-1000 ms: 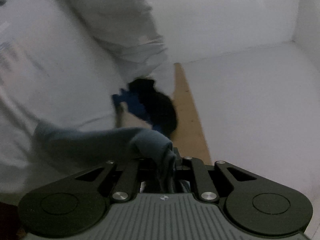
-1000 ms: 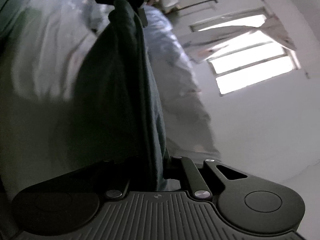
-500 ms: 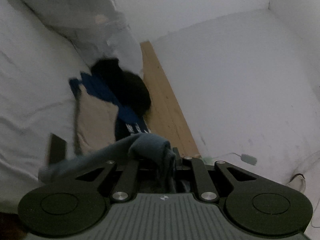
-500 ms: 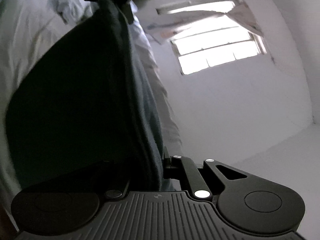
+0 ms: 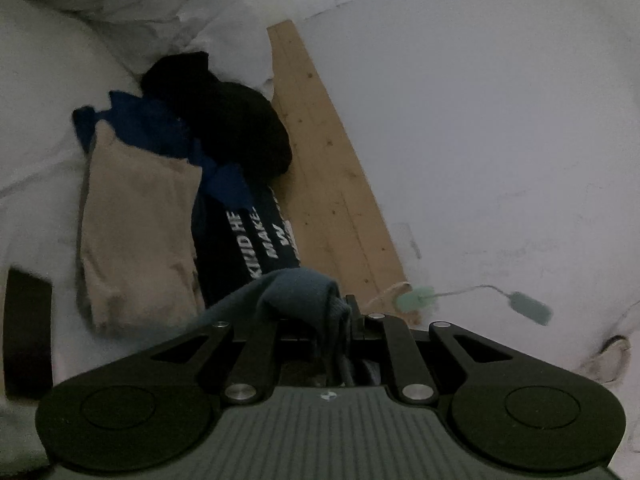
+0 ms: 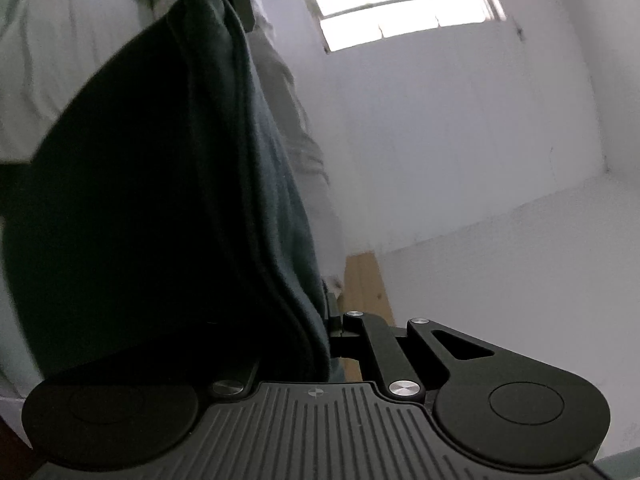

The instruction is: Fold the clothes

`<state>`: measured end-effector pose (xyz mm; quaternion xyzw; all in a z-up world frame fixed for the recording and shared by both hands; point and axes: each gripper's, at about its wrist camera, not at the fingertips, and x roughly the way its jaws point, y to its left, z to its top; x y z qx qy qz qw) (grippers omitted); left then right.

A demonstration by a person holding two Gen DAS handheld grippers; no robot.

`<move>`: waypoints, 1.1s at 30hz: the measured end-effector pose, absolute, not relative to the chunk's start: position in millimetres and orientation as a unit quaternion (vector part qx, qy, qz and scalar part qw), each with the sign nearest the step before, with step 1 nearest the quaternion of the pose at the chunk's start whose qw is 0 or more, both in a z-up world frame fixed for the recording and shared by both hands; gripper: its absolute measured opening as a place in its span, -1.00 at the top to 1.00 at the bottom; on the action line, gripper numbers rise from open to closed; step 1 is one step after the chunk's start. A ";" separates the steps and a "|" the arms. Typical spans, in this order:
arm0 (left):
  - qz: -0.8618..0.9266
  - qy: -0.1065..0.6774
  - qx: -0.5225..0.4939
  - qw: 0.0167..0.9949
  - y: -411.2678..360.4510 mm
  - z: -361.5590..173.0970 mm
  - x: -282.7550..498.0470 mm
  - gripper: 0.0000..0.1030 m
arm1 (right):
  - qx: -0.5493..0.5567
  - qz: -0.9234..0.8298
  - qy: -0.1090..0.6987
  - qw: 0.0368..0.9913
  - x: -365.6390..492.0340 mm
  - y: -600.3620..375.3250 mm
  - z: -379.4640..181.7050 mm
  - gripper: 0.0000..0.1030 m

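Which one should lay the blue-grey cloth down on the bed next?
Probably the left hand-held gripper. It grips the blue-grey fabric garment and looks down over the white bed sheet near the folded beige garment. The right hand-held gripper faces the white wall.

White bed (image 5: 36,128), tan folded garment (image 5: 132,236), dark printed garment (image 5: 256,240), black bundle (image 5: 232,120)
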<state>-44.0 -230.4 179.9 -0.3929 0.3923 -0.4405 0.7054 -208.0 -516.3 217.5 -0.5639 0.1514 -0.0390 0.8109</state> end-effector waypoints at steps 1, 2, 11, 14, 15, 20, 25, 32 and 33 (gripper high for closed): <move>-0.437 0.394 -0.392 0.707 -237.3 176.8 -36.8 0.72 | -0.563 -0.040 0.156 0.811 -197.6 -523.8 214.4 0.88; -0.432 0.399 -0.393 0.707 -244.2 171.2 -27.5 0.72 | -0.559 -0.039 0.160 0.813 -184.3 -531.6 210.3 0.88; -0.369 0.422 -0.422 0.712 -269.8 126.9 57.4 0.72 | -0.546 0.000 0.193 0.815 -57.6 -576.7 159.8 0.88; -0.361 0.415 -0.443 0.708 -269.2 124.2 85.0 0.72 | -0.547 0.020 0.194 0.814 -16.8 -584.7 156.2 0.88; -0.358 0.413 -0.450 0.706 -269.1 122.9 94.1 0.72 | -0.544 0.024 0.195 0.816 -3.8 -587.7 157.1 0.88; -0.326 0.406 -0.489 0.700 -273.6 105.1 144.4 0.72 | -0.514 0.052 0.205 0.831 66.1 -598.7 160.4 0.88; -0.244 0.438 -0.504 0.703 -286.1 36.7 213.9 0.72 | -0.457 0.067 0.261 0.848 138.7 -607.6 128.8 0.78; -0.204 0.491 -0.470 0.705 -287.5 -49.3 263.8 0.46 | -0.421 0.045 0.321 0.848 178.3 -618.8 54.5 -0.09; -0.210 0.489 -0.468 0.706 -286.1 -55.4 266.0 0.40 | -0.420 0.040 0.320 0.848 180.9 -617.7 52.5 -0.42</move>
